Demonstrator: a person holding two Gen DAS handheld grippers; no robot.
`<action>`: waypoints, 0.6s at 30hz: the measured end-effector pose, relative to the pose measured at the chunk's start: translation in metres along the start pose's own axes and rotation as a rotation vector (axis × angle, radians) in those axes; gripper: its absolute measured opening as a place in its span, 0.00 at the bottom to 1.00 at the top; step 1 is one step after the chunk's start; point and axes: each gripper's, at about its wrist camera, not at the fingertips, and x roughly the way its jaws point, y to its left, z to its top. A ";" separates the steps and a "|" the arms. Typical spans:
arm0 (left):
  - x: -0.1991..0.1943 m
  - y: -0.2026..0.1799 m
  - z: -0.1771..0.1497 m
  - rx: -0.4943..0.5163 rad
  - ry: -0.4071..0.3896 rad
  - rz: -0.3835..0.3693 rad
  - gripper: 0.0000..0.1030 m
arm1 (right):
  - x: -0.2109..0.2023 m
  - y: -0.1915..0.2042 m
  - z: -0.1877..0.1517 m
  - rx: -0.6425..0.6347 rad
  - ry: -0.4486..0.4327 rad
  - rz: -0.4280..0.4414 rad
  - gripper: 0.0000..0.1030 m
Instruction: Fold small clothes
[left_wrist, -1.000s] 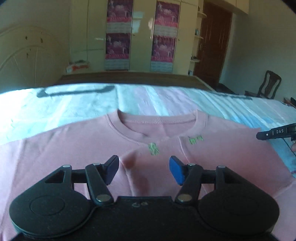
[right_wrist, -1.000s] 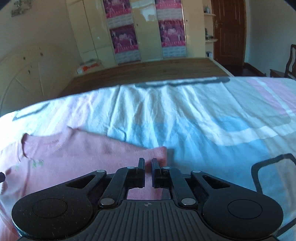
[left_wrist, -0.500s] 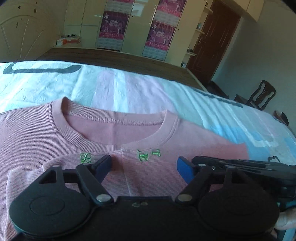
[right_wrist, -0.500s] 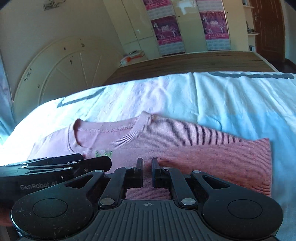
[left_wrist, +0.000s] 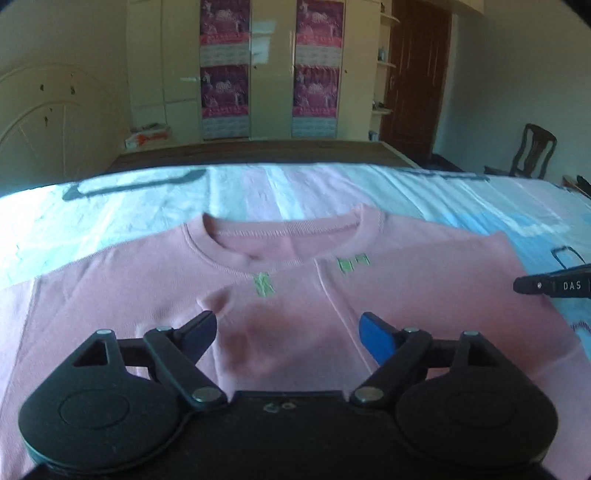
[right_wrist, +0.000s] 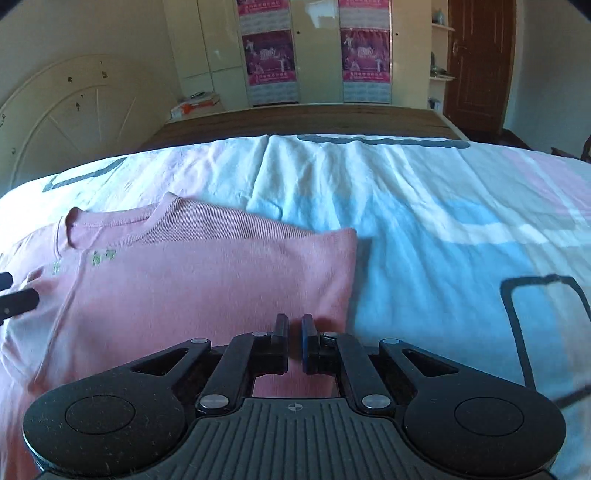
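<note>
The pink sweatshirt (left_wrist: 424, 295) lies flat on the bed sheet (right_wrist: 424, 229), neck away, with both side panels apparently already folded inward, so the next move is likely taking the near hem and carrying it up toward the collar. The left gripper (left_wrist: 288, 332) hovers over the chest, its jaws opening with nothing between them. The right gripper (right_wrist: 293, 332) is clenched near the right folded edge; no cloth shows in the slit.
</note>
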 end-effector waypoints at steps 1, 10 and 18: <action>0.000 0.001 -0.007 0.005 0.025 -0.007 0.82 | -0.008 0.000 -0.009 0.010 0.004 -0.010 0.05; -0.033 -0.004 -0.030 -0.006 -0.006 -0.003 0.83 | -0.065 0.015 -0.056 0.025 -0.070 0.000 0.27; -0.017 -0.024 -0.036 0.010 0.067 0.009 0.85 | -0.052 0.037 -0.064 0.068 -0.025 0.022 0.27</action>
